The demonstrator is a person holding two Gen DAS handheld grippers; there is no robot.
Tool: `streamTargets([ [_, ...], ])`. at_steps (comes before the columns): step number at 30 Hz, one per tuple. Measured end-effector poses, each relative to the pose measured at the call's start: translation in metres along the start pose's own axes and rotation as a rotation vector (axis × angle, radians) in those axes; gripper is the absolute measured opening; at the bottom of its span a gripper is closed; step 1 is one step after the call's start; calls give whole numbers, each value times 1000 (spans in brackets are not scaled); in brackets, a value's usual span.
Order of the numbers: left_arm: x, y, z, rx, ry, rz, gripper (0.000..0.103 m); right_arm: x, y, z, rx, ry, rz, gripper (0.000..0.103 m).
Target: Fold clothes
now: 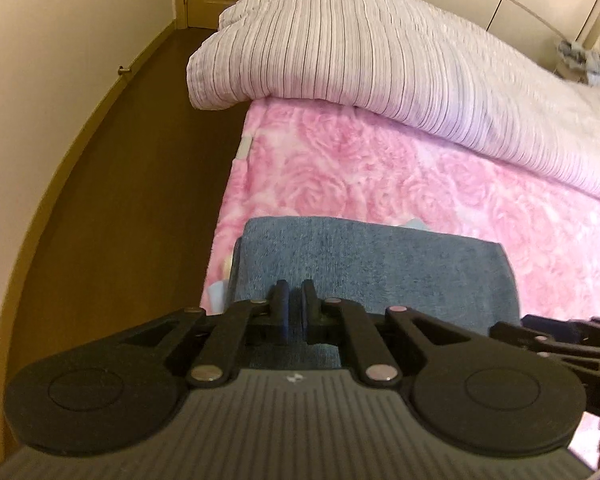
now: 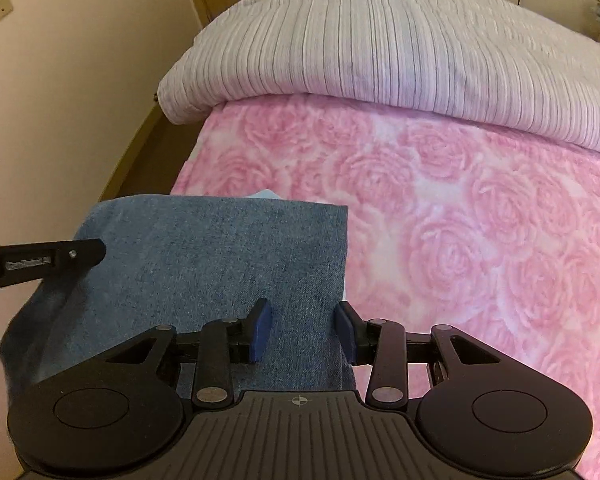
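Pink rose-patterned bedding [image 2: 460, 220] covered the bed, with a striped duvet [image 2: 380, 48] bunched at the far side. Your folded denim garment [image 2: 204, 256] lay at the near left edge of the bed. Your left gripper [image 1: 295, 300] had its jaws nearly closed, seemingly pinching denim, though blur made that uncertain. Your right gripper [image 2: 303, 332] hung released over the cloth's right edge. Had you pulled with one side only, the fold could have skewed or slid off the bed.

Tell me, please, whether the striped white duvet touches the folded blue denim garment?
Apart: the right wrist view shows pink rose blanket between striped white duvet and folded blue denim garment.
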State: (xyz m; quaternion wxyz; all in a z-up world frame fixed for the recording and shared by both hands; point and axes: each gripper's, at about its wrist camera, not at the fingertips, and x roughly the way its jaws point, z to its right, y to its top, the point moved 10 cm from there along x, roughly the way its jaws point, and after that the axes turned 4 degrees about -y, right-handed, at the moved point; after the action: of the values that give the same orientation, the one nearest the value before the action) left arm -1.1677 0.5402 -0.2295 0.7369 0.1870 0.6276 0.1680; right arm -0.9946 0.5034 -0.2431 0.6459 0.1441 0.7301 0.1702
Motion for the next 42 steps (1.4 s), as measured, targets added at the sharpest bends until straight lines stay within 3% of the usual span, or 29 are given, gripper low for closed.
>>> streamTargets([
  [4, -22, -7, 7, 29, 53, -11, 7, -18, -1, 7, 32, 32, -24, 40],
  [8, -53, -35, 16, -1, 90, -17, 9, -41, -22, 15, 43, 54, -54, 40],
  [11, -74, -60, 25, -44, 102, -24, 21, -52, -43, 15, 9, 55, -89, 40],
  [15, -103, -86, 39, -62, 133, -31, 23, -65, -67, 10, -72, 75, -127, 44],
  [17, -117, -93, 44, -64, 155, -24, 30, -77, -76, 8, -101, 90, -119, 59],
  [20, -142, -104, 53, -69, 178, 7, 33, -99, -88, 9, -123, 93, -88, 68],
  [24, -177, -116, 66, -78, 207, 47, 36, -129, -102, 13, -150, 82, -48, 70],
  [26, -193, -122, 71, -90, 209, 68, 47, -143, -107, 14, -168, 83, -29, 71],
  [28, -207, -128, 77, -103, 218, 84, 51, -157, -111, 15, -192, 82, -7, 71],
  [33, -238, -142, 90, -119, 265, 103, 52, -191, -121, 21, -258, 94, 35, 71],
  [38, -263, -160, 104, -168, 294, 121, 63, -207, -140, 27, -304, 114, 11, 71],
  [42, -272, -178, 114, -226, 303, 118, 64, -217, -155, 36, -305, 132, -8, 71],
])
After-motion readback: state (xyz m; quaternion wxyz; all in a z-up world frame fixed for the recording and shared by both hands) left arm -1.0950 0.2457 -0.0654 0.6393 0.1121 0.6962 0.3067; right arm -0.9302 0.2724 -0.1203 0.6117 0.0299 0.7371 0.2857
